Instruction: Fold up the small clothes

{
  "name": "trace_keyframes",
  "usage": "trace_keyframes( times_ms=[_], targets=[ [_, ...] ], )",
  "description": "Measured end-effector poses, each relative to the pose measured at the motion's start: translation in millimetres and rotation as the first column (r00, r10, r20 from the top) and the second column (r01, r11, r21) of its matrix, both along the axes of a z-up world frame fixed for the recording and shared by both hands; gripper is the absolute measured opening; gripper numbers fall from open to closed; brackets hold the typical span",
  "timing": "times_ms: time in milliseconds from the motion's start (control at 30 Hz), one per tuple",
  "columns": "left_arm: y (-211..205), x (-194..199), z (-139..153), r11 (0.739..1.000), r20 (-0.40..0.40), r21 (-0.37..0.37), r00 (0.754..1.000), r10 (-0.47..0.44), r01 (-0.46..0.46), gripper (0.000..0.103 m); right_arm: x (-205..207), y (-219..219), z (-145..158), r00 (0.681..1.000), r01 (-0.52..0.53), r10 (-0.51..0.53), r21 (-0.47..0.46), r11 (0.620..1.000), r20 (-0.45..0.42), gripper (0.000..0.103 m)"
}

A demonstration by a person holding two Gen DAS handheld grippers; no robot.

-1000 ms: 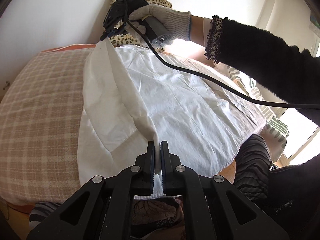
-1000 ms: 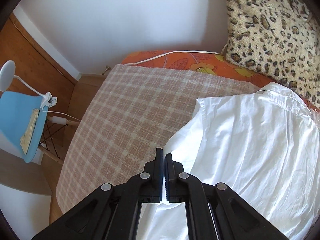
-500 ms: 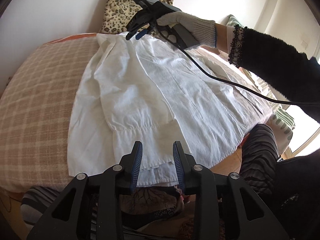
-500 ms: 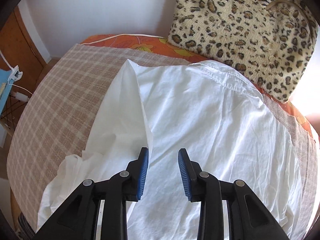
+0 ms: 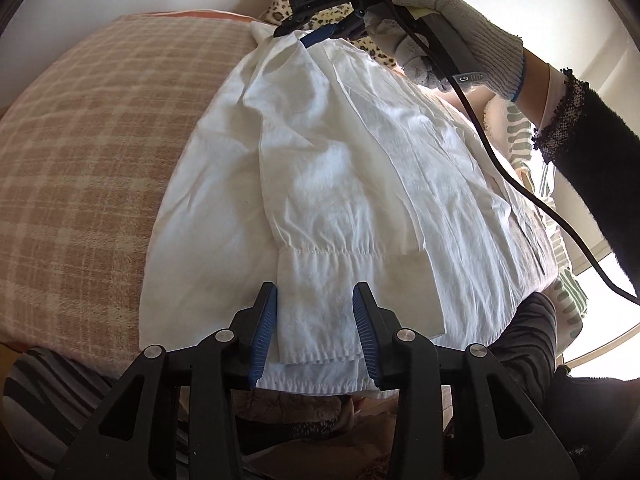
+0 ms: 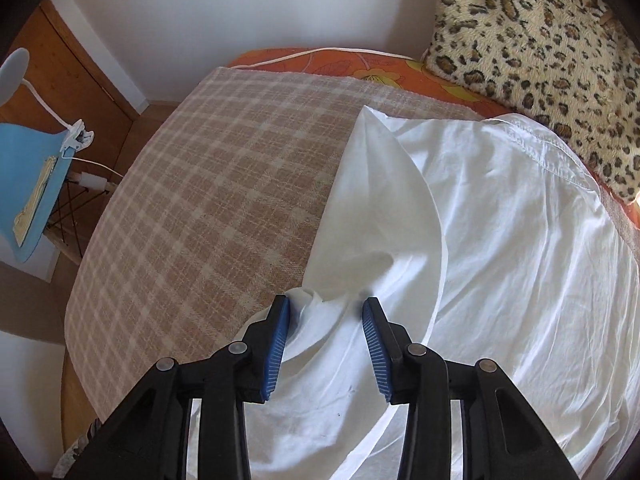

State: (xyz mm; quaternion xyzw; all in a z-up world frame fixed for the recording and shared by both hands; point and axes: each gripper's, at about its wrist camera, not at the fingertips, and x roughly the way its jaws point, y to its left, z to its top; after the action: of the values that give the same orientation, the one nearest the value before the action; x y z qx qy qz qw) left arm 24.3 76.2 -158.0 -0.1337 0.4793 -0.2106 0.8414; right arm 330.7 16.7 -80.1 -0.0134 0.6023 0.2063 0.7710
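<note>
A white shirt (image 5: pixel 340 184) lies on the checked blanket (image 5: pixel 88 152) with one side and its sleeve folded over the body. The sleeve cuff (image 5: pixel 352 280) lies just ahead of my left gripper (image 5: pixel 315 316), which is open and empty above the shirt's near hem. My right gripper (image 6: pixel 325 328) is open above the shirt's far part, with a raised fold of the shirt (image 6: pixel 384 216) just ahead of its jaws. In the left wrist view the right gripper (image 5: pixel 320 28) hovers at the shirt's far end, held by a gloved hand (image 5: pixel 460 36).
A leopard-print cushion (image 6: pixel 540 40) lies behind the shirt against the white wall. An orange sheet (image 6: pixel 340 64) edges the bed. A blue chair (image 6: pixel 28 180) with a clip lamp stands left of the bed. Striped fabric (image 5: pixel 560 184) lies at the right edge.
Both grippers were shut on the shirt's side, carried it over the body, then opened and let it go. The folded side and sleeve now rest on the shirt.
</note>
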Motion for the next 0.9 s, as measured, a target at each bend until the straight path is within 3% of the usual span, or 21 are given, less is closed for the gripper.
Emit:
trace_keyframes(
  times_ms=[67,133,200,433,500,567,667,733,800,833,867,900],
  targets=[
    [0.6,1.1,-0.6,1.000,0.005,-0.019,1.000,0.000,0.000,0.036,2.7,5.1,-2.0,1.000,0.002,-0.002,0.020,1.000,-0.016,0.022],
    [-1.5,1.0,-0.1,1.000,0.014,-0.015,1.000,-0.002,0.003,0.034,2.7,16.3,-1.3,1.000,-0.028,0.028,-0.017,0.999,-0.002,0.015],
    [-2.5,1.5,-1.8,1.000,0.015,-0.003,1.000,0.000,0.000,0.005,1.3,27.0,0.3,0.998,-0.051,0.052,-0.051,0.997,0.024,0.009],
    [9.6,-1.8,3.2,0.998,0.036,-0.058,0.999,0.029,-0.026,0.004,7.4,42.9,6.3,0.998,-0.045,0.047,-0.052,0.998,0.043,0.007],
    [15.1,-0.6,0.7,0.996,0.003,-0.078,0.999,0.051,-0.051,0.006,4.8,48.8,6.1,0.994,-0.086,0.093,-0.110,0.990,0.061,0.009],
    [16.7,2.5,-5.0,0.994,-0.049,-0.089,0.997,0.064,-0.068,0.033,2.6,51.0,6.6,0.991,-0.110,0.121,-0.149,0.983,0.066,0.019],
    [11.7,2.2,-4.8,0.994,-0.041,-0.087,0.998,0.057,-0.061,0.034,0.1,46.1,17.9,0.990,-0.102,0.114,-0.136,0.985,0.085,0.033],
    [0.8,1.4,-3.1,0.998,-0.011,-0.049,0.999,0.047,-0.048,0.034,-1.3,44.9,26.7,0.989,-0.110,0.118,-0.098,0.989,0.089,0.036],
    [-8.3,1.3,-1.7,1.000,0.016,-0.009,1.000,0.027,-0.027,0.032,-0.8,45.5,30.5,0.990,-0.110,0.117,-0.090,0.990,0.084,0.036],
    [-11.5,1.2,-1.5,1.000,0.028,0.012,0.999,0.021,-0.021,0.026,-0.1,45.9,30.3,0.991,-0.106,0.112,-0.081,0.991,0.074,0.036],
    [-13.0,1.7,-2.7,1.000,0.032,0.026,0.999,0.017,-0.018,0.006,0.5,47.0,28.5,0.993,-0.101,0.106,-0.074,0.992,0.059,0.036],
    [-12.6,2.7,-4.6,1.000,0.027,0.026,1.000,0.015,-0.015,0.003,0.9,48.8,25.0,0.994,-0.096,0.101,-0.087,0.992,0.047,0.035]
  ],
)
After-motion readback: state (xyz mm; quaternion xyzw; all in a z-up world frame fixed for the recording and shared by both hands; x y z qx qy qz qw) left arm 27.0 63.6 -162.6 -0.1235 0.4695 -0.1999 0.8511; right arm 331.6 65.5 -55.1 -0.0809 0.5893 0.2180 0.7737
